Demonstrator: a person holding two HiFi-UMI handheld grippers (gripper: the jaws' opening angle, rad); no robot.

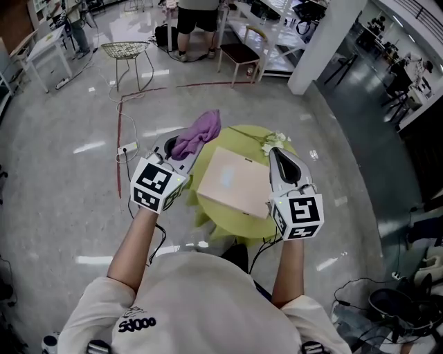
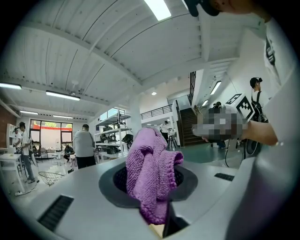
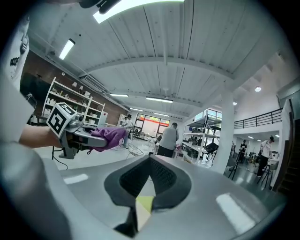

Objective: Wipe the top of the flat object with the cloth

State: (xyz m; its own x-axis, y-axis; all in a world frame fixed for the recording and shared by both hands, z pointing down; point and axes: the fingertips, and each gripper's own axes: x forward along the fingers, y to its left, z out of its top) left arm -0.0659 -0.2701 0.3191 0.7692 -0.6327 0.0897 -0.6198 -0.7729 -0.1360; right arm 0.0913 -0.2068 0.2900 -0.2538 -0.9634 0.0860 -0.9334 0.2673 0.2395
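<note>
The purple cloth (image 1: 199, 133) is bunched and pinched between the jaws of the left tool (image 1: 181, 151). In the head view it is held past the far-left corner of the flat object (image 1: 232, 181), and it looks clear of that object's top. The flat object is a pale beige panel lying near the middle of a small round desk (image 1: 250, 134) covered in yellow-green. The right tool (image 1: 275, 155) sits by the panel's right edge. Its jaws are drawn together on nothing, with only a sliver of desk showing below them in its own view.

By my reading the wipe has not begun: the cloth is gripped and ready, but not yet on the surface. The next move calls for tipping the left tool down until the cloth lies flat on the panel, then sweeping it across. The light panel may slide under that drag, so the right tool could steady its edge.

Around the desk is a polished grey floor (image 1: 62, 173). To the left it carries a power strip (image 1: 127, 147) and a thin red line, with a wire chair (image 1: 127, 51) further back. A person (image 1: 197, 21) stands at the far middle, and a white pillar (image 1: 324, 43) rises to the right.
</note>
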